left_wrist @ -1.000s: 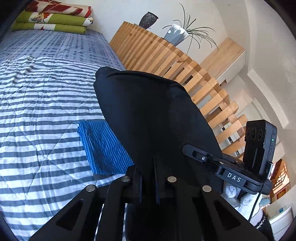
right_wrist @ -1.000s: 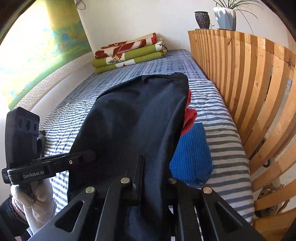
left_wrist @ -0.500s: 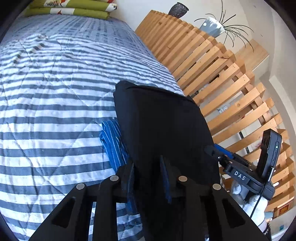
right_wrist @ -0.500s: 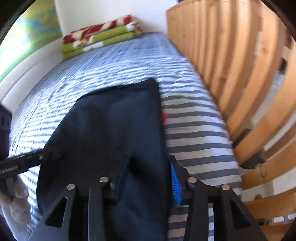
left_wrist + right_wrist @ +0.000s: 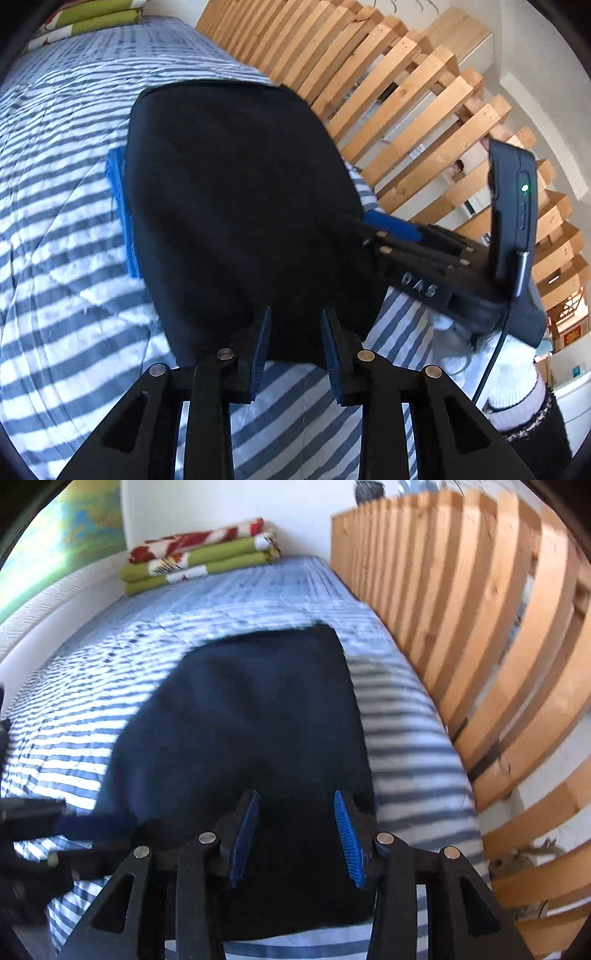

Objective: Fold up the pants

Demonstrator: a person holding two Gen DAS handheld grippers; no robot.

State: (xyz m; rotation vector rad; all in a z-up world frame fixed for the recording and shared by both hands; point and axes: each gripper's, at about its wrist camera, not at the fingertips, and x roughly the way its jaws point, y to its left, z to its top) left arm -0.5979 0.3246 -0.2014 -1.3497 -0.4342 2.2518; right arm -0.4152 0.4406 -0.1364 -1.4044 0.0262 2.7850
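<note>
Blue ribbed pads are standing apart on my left gripper, and I am seeing nothing pinched between them: the jaws have just been opening, and the black pants are lying folded on the bed, with their near edge just beyond the pad tips. On my right gripper the pads are likewise apart, the jaws having just been opening too, and the same dark pants are resting flat under and ahead of them, not gripped by either side.

From the left wrist, I am looking at the pants spreading away toward 12 o'clock. A strip of blue striped cloth is peeking out from under their edge at 9 o'clock. The other gripper is reaching in from 3 o'clock with its tips at the fabric's side, and a white-gloved hand is holding it at 4 o'clock.

Around everything the striped bedspread is covering the bed. From the right wrist, a wooden slatted rail is running along the bed from 1 to 4 o'clock, and a stack of folded green and red blankets is sitting at the far end near 11 o'clock, well apart from the pants.
</note>
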